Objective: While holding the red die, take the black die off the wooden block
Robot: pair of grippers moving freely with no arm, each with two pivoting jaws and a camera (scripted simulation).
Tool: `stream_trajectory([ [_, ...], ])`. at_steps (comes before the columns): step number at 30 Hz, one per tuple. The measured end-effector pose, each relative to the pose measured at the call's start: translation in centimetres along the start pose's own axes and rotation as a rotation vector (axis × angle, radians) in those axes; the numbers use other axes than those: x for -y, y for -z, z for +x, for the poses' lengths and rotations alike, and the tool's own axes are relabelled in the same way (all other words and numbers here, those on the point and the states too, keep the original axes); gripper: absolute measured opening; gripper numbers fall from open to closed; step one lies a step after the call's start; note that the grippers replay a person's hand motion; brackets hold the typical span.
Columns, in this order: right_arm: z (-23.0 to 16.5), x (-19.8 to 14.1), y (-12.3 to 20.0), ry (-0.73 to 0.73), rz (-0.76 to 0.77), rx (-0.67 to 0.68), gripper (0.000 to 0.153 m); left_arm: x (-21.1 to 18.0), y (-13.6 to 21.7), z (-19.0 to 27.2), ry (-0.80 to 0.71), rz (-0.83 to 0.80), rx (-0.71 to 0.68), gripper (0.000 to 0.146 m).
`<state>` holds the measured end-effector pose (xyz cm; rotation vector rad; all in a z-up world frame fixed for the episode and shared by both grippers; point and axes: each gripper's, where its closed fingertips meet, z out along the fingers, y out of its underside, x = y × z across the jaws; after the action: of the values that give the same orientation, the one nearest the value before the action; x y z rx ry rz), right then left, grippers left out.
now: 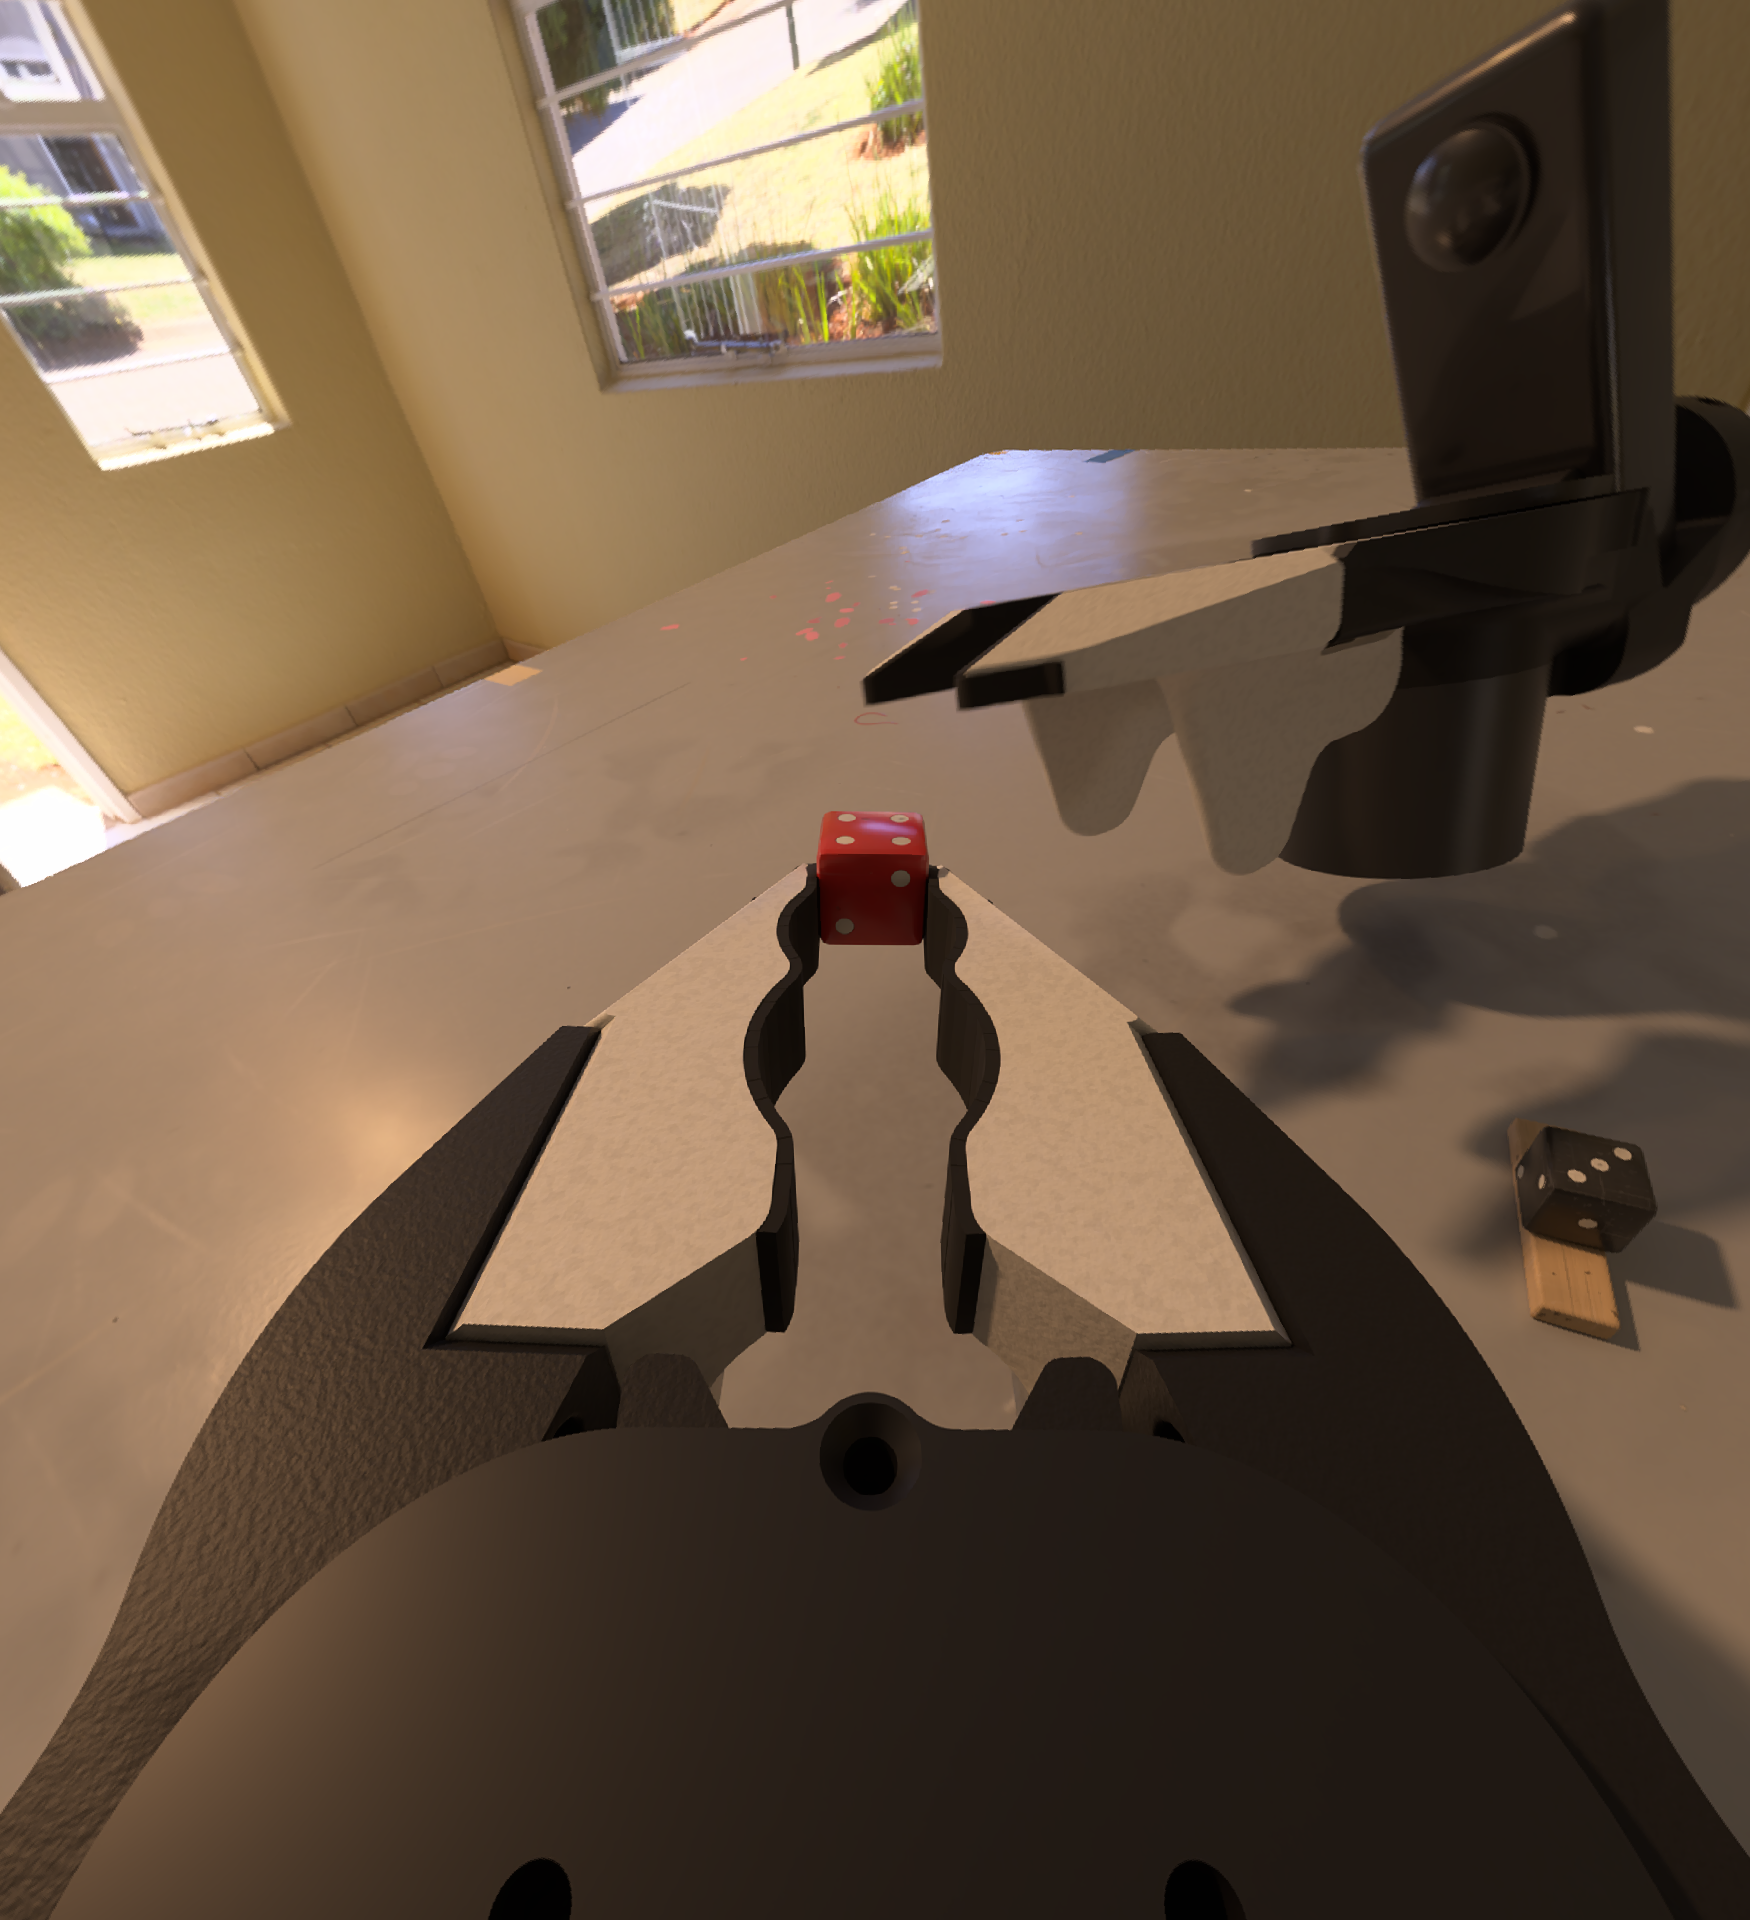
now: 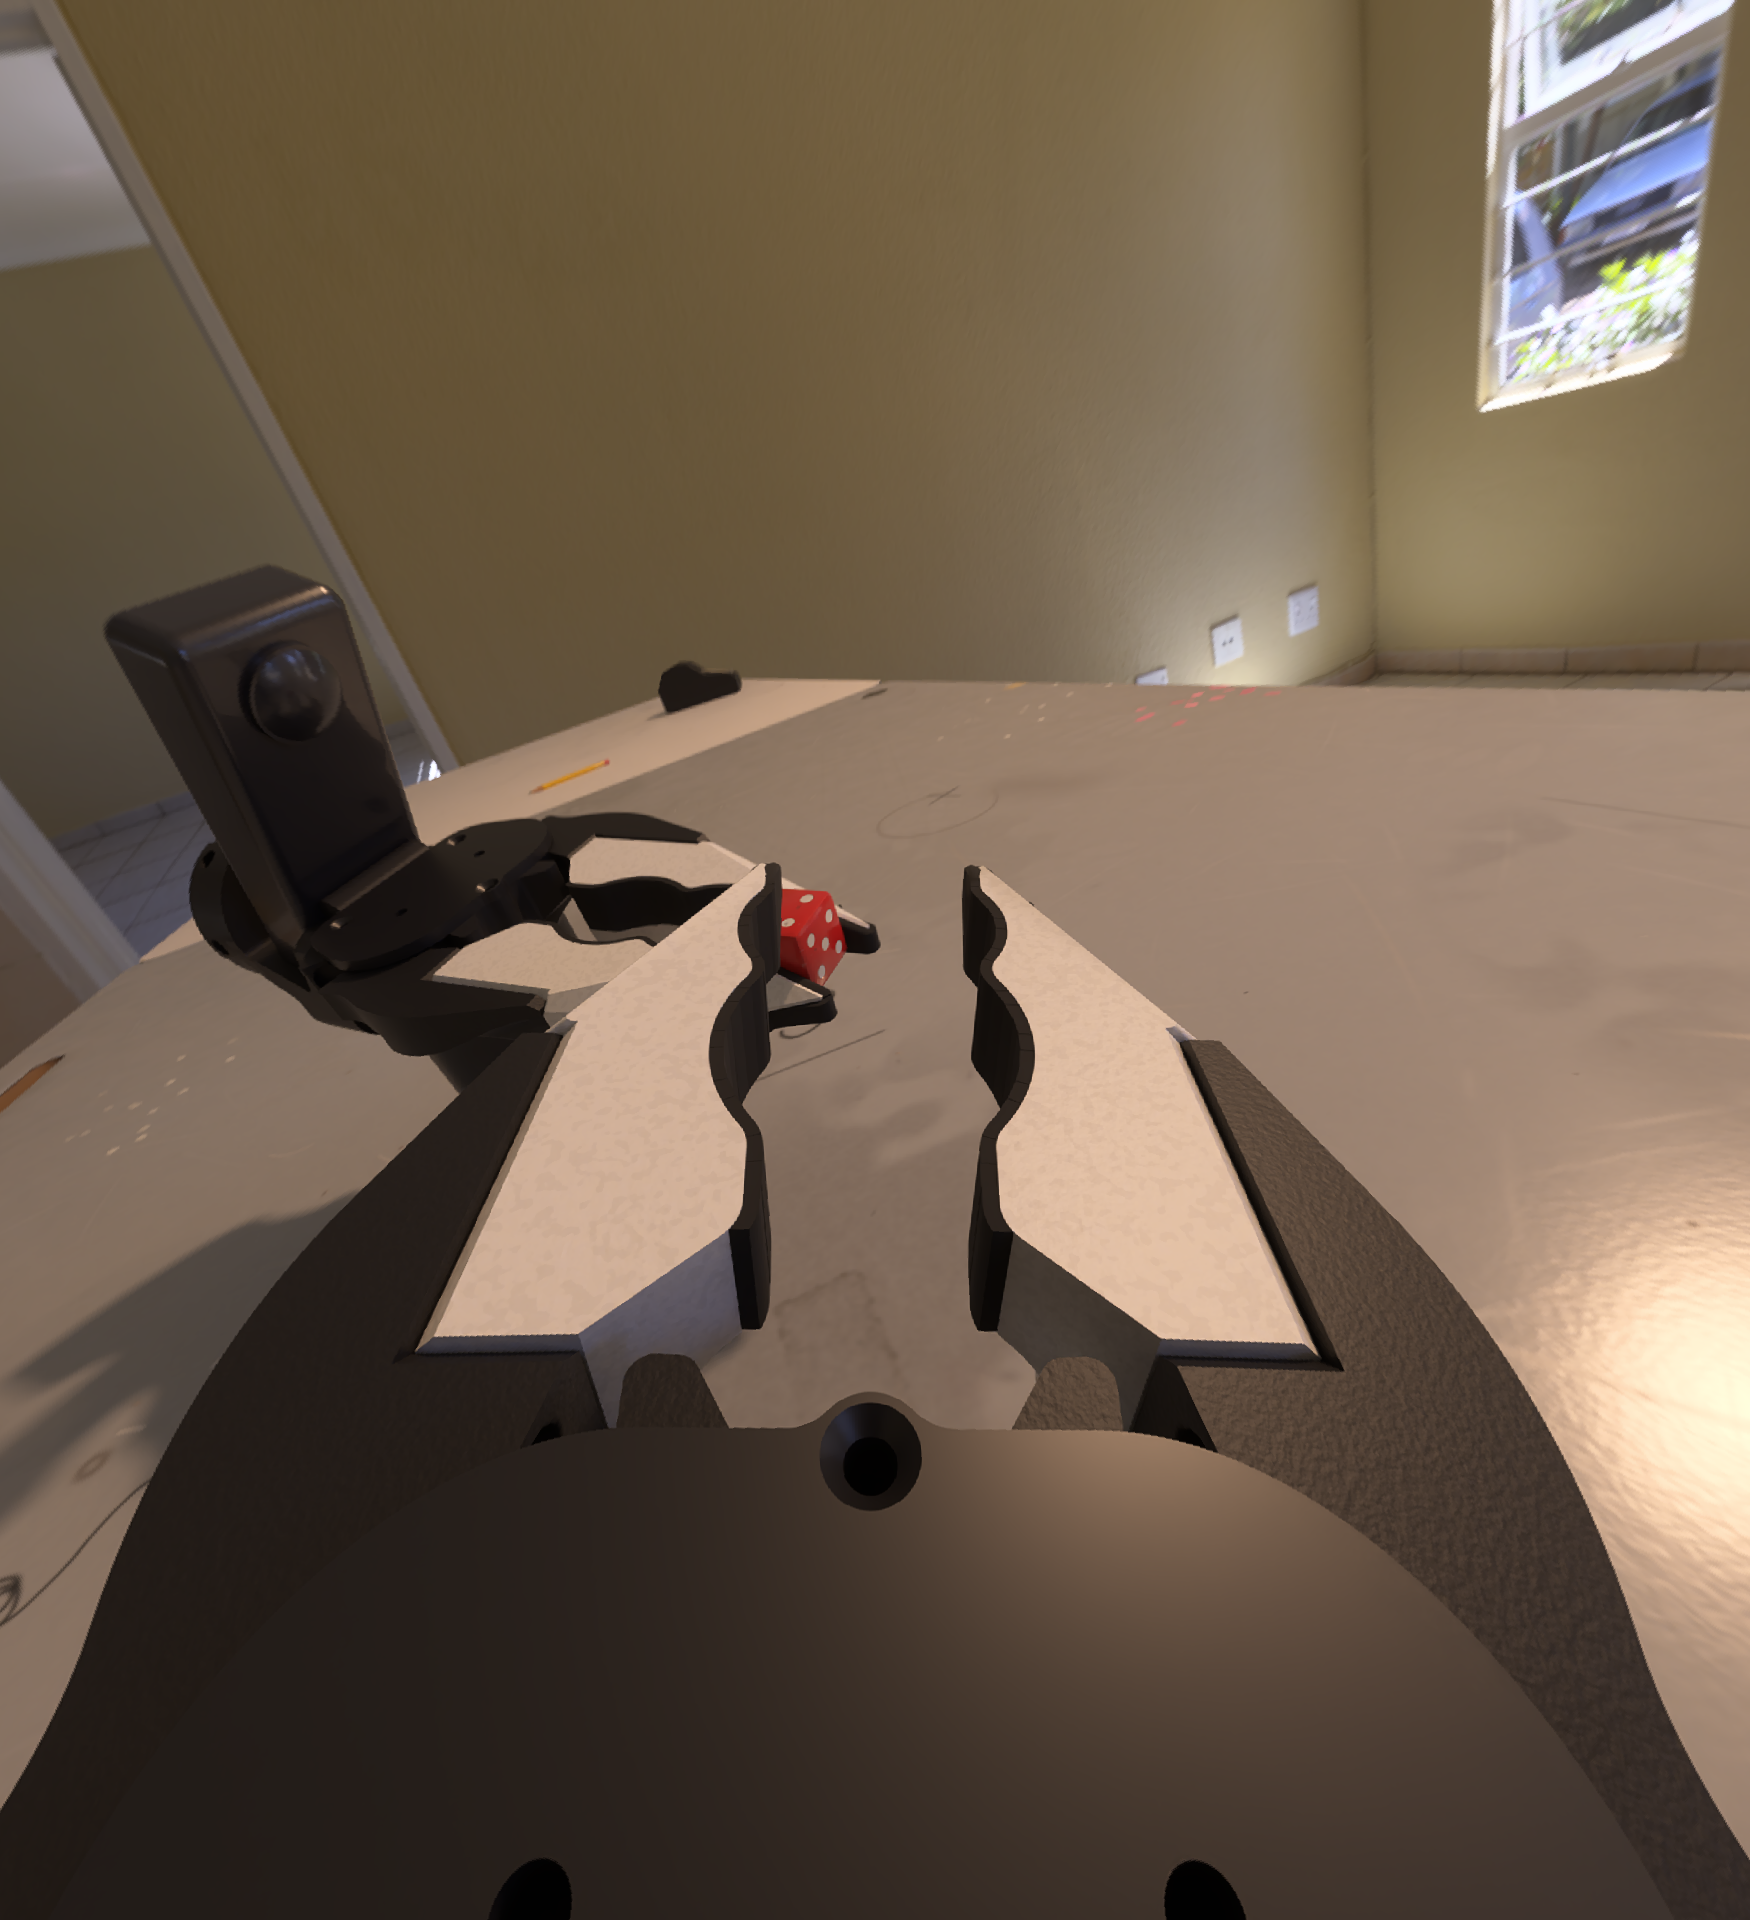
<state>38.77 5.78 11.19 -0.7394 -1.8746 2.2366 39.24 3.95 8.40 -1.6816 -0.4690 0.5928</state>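
**Red die clamped in my left tool; black die sits on the block**

My left gripper (image 1: 872,883) is closed narrow on the small red die with white pips (image 1: 872,891), pinching it between the very tips of its two white-faced fingers. From the right wrist camera I can see that same die (image 2: 812,933) held at the tips of the left gripper (image 2: 829,951), with a corner pointing down and clear of the table.

My right gripper (image 2: 866,883) stands with its fingers spread wide and nothing between them. In the left wrist view it (image 1: 959,675) hangs above the table, to the right of and beyond the red die, casting a dark shadow on the surface below.

The black die with white pips (image 1: 1585,1197) rests on the far end of the small pale wooden block (image 1: 1575,1276), which lies flat on the grey tabletop (image 1: 435,987). Both sit to the right of my left gripper, well apart from either set of fingers. I cannot find the black die or the block in the right wrist view.

A pencil (image 2: 567,775) lies on the far part of the table.
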Motion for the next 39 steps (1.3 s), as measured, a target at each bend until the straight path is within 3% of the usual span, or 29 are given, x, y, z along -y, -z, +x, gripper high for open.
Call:
stream_trajectory([
  [4, 0.4, -0.6, -0.2, 0.012, -0.043, -0.049, 0.037, 0.0, 0.1, -0.1, -0.017, -0.003, 0.015, 0.019],
  [6, 0.9, -0.2, 0.3, 0.020, -0.016, -0.095, 0.031, 0.1, 0.1, -0.2, 0.002, 0.011, 0.006, 0.019],
  [10, -0.4, 0.1, 0.0, -0.006, 0.016, 0.021, 0.035, 0.0, 0.0, 0.2, -0.021, 0.000, 0.000, 0.019],
  [17, 0.7, -0.2, 0.3, 0.022, -0.008, -0.082, 0.035, -0.1, 0.0, 0.0, -0.013, 0.001, 0.006, 0.019],
  [21, -0.2, -0.1, -0.1, -0.007, 0.013, 0.019, 0.036, -0.1, -0.1, 0.2, -0.031, -0.003, 0.003, 0.019],
  [26, 0.9, 0.1, 0.6, 0.002, 0.021, -0.083, 0.030, 0.1, 0.1, -0.1, -0.014, 0.011, 0.013, 0.019],
  [31, 0.1, -0.1, 0.0, -0.026, 0.009, 0.011, 0.037, 0.0, 0.0, 0.1, -0.035, 0.001, 0.010, 0.019],
  [36, 1.4, 0.1, 0.9, -0.008, 0.022, -0.122, 0.030, 0.0, 0.2, -0.4, -0.004, 0.015, 0.021, 0.019],
  [39, 0.4, 0.4, 0.7, -0.036, 0.051, -0.018, 0.034, 0.0, 0.0, -0.2, -0.014, 0.005, 0.017, 0.019],
])
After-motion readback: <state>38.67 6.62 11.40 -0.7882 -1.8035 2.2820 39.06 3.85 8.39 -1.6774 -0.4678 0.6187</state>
